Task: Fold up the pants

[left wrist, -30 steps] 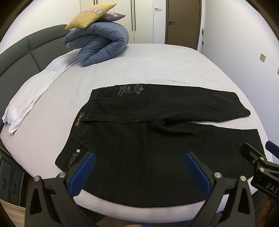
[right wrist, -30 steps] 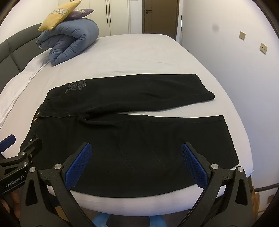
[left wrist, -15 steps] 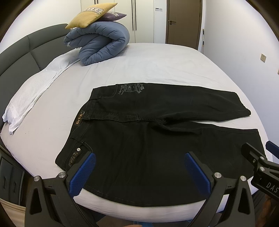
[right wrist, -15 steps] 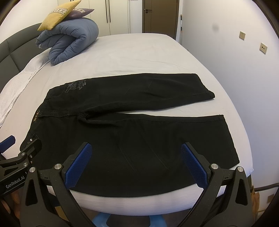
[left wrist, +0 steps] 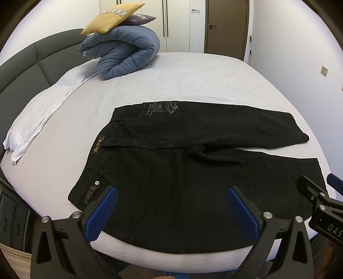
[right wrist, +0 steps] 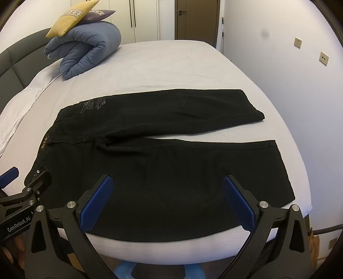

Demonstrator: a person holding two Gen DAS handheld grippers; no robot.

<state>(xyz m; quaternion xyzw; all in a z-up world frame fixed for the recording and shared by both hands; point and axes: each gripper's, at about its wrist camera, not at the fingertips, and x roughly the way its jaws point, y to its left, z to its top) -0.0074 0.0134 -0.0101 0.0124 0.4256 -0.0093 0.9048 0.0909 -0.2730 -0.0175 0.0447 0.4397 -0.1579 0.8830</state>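
Observation:
Black pants [left wrist: 193, 167] lie flat on the bed, waistband to the left, both legs spread to the right with a narrow gap between them; they also show in the right wrist view [right wrist: 163, 150]. My left gripper [left wrist: 171, 206] is open and empty, hovering over the near edge by the waist and near pocket. My right gripper [right wrist: 167, 197] is open and empty, above the near leg. Each gripper shows at the edge of the other's view.
The bed [left wrist: 193, 81] has a pale sheet and a dark padded headboard [left wrist: 32, 64] at left. A rolled blue duvet [left wrist: 126, 55] with a yellow cushion [left wrist: 111, 17] sits at the far left. A wall [right wrist: 300, 75] runs close along the right side.
Both views have shifted very slightly; the pants have not moved and both grippers stay open.

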